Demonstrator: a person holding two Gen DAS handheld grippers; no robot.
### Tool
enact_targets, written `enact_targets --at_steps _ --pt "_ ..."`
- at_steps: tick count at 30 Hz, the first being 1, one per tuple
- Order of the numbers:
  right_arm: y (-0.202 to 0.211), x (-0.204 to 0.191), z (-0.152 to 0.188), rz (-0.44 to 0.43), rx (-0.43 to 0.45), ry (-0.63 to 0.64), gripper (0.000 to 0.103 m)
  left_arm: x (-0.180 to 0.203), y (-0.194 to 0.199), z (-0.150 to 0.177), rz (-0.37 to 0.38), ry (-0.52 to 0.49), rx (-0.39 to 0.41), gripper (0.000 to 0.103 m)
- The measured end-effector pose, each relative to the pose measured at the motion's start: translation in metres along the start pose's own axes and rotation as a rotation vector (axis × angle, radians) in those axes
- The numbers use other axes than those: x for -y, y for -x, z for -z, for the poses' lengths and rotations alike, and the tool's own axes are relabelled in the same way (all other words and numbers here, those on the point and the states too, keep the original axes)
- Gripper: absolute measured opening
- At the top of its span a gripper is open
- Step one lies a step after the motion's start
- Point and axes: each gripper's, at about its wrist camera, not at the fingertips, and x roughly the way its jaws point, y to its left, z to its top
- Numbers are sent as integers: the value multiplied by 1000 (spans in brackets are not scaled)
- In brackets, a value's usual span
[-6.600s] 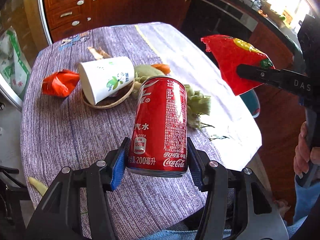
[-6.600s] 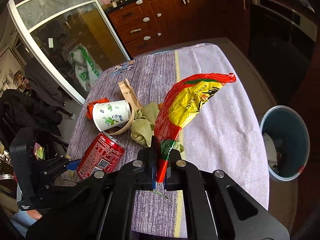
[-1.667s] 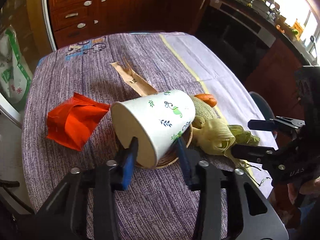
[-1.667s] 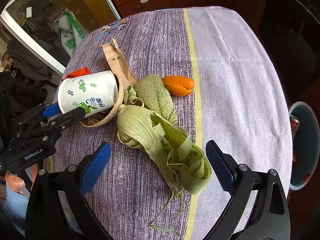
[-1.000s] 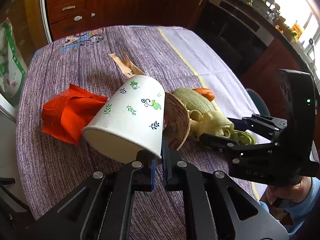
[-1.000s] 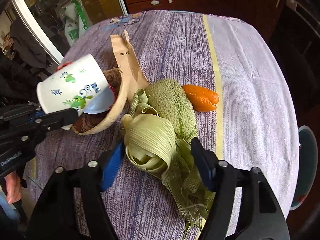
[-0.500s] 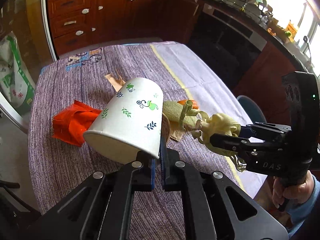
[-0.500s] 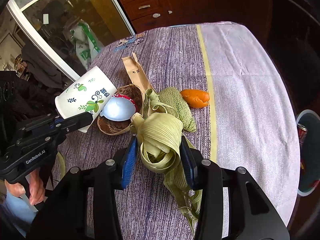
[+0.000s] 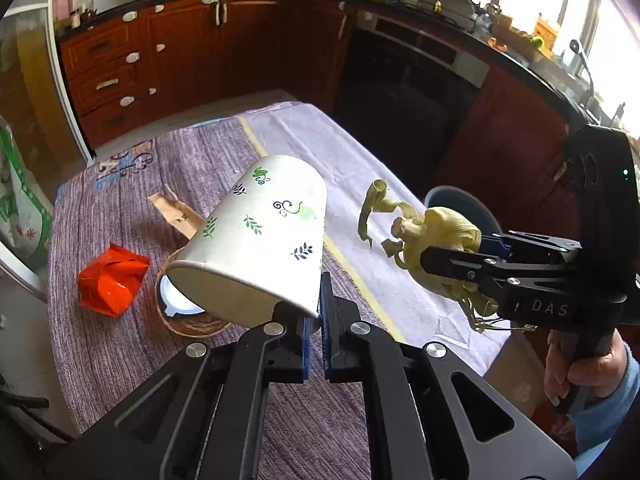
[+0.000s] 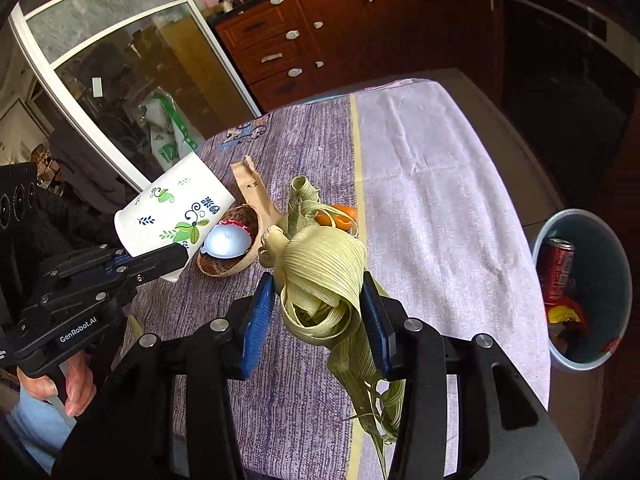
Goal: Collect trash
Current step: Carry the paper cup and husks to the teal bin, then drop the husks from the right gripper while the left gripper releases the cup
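Observation:
My left gripper is shut on the rim of a white paper cup with leaf prints, held tilted above the table. In the right wrist view the same cup hangs at the left in the left gripper. My right gripper is shut on a bundle of green corn husks, lifted off the cloth with strands hanging down. The husks and right gripper also show in the left wrist view. A blue trash bin on the floor at the right holds a red can.
On the purple tablecloth lie a brown woven bowl with a pale lid inside, a brown paper sleeve, an orange peel and a crumpled red wrapper. Wooden cabinets and an oven stand behind.
Both grippers rose from the table with their loads. The cup came up off the woven bowl, and the husks came off the cloth and moved right, toward the bin.

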Motion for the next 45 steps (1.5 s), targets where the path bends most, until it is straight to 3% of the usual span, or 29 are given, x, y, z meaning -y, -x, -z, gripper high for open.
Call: enact_targets --at_steps 9,20,28,36,38,42,45 --pt "44 72 16 41 83 -121 42 63 -29 -15 51 -112 -53 5" --pt "95 213 39 147 189 -371 43 164 -100 -42 129 -276 -155 5" --pt "89 274 43 164 173 -466 43 223 -155 -53 184 -365 -224 5" --pt "65 300 28 165 152 -494 45 242 -199 -64 208 -382 -285 5" --pt "60 305 27 171 146 -494 48 241 -209 -66 213 -376 -299 5" --pt "57 314 24 185 157 -501 71 242 -221 -65 225 -363 -324 5" --pt "58 317 24 199 155 -502 77 244 -227 -62 233 -370 -337 5"
